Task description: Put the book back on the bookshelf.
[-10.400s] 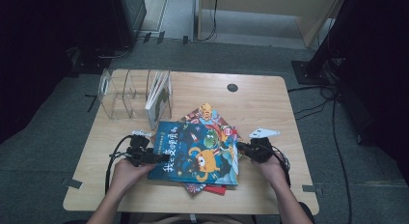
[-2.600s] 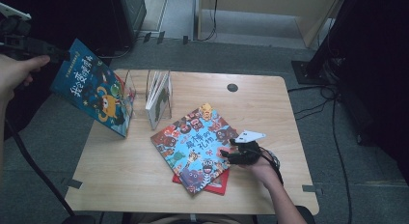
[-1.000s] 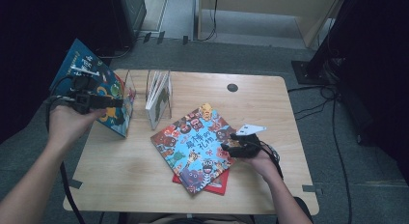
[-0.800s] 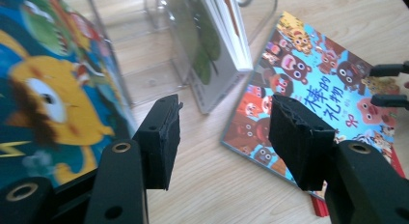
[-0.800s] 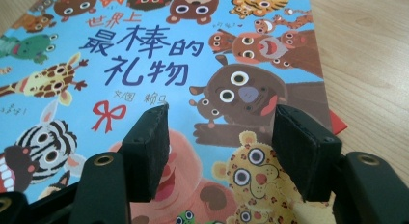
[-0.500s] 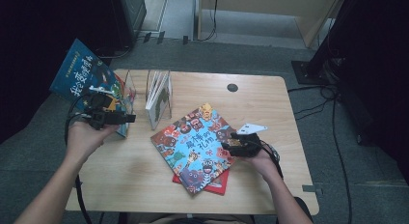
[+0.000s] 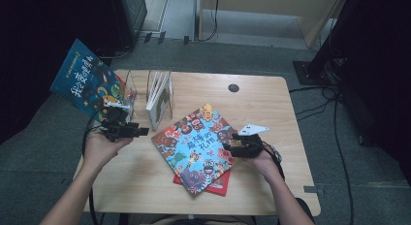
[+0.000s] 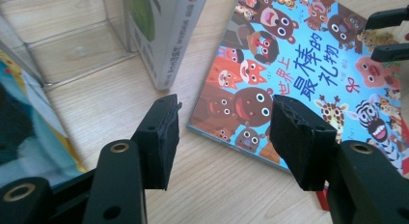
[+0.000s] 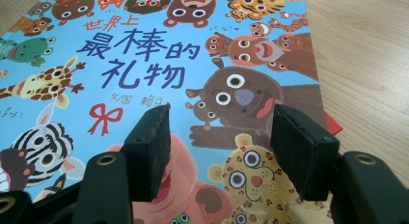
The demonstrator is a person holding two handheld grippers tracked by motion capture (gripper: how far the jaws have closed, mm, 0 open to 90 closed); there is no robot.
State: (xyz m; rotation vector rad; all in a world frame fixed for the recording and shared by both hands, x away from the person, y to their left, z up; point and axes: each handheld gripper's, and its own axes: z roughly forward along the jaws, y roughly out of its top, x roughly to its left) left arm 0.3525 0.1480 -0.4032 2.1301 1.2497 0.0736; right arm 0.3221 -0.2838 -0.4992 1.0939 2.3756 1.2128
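A blue picture book [image 7: 86,82] stands tilted in the left end of a clear rack [image 7: 138,87]. My left gripper [image 7: 143,132] hovers low over the table just in front of that rack, open and empty. In the left gripper view its jaws [image 8: 222,132] frame bare wood beside the corner of a flat animal picture book [image 8: 289,74]. That animal book [image 7: 196,147] lies on a red book [image 7: 218,185]. My right gripper [image 7: 226,148] is open at its right edge. In the right gripper view the jaws [image 9: 217,147] sit just over the cover [image 9: 169,74].
A white book [image 7: 160,91] stands upright in the rack's right slot, close to my left gripper. A white card [image 7: 253,129] lies by my right hand. A dark round hole [image 7: 233,88] marks the table's far side. Cables trail on the floor at the right.
My left hand has come down and rightward from the blue book toward the table, its gripper empty. The blue book stays leaning in the rack. The right hand has kept still.
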